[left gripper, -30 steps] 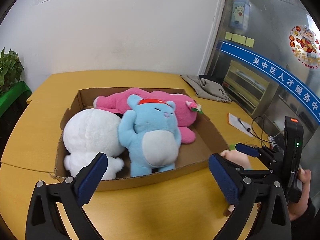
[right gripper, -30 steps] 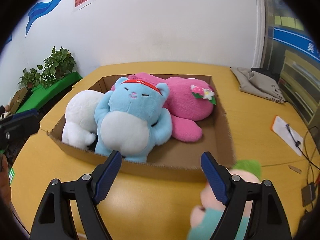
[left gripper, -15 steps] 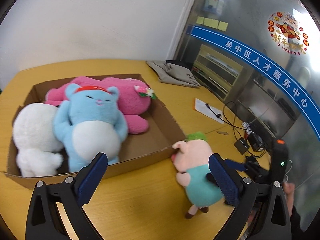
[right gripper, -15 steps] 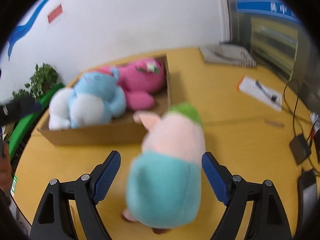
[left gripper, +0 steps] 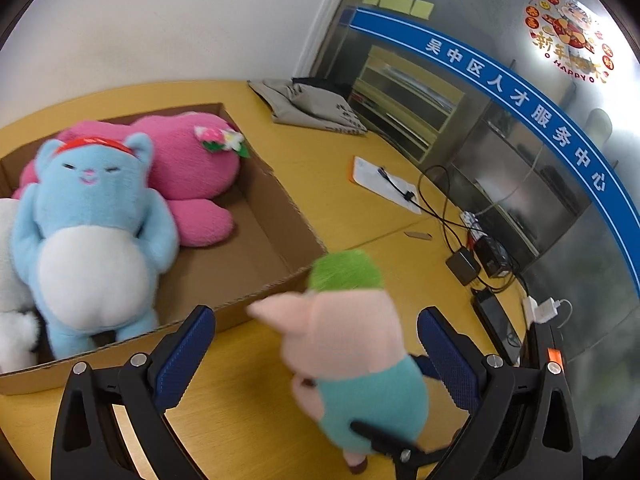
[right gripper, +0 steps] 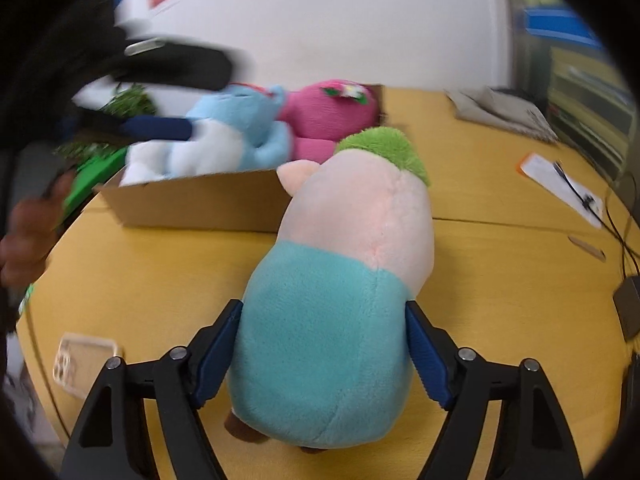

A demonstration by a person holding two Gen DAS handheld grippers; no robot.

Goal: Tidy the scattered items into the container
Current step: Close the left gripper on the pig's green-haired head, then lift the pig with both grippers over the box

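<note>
On the table point(left gripper: 340, 168), near side: the pig plush point(right gripper: 340, 280) stands outside the cardboard box point(left gripper: 276, 216), just beside its near right corner.
Right gripper point(right gripper: 324, 352): pads press both flanks of the pig's teal body — clamped on it, as far as I can judge.
Left gripper point(left gripper: 316, 352): fingers spread apart, holding nothing.
Done: blue bear point(left gripper: 92, 224), pink plush point(left gripper: 188, 164) and white plush point(left gripper: 12, 280) lie inside the box.
Left: the pig — apparently the last toy.

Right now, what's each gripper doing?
Left gripper: open, holding nothing.
Right gripper: fingers either side of the pig, touching it; a firm grip cannot be told.
</note>
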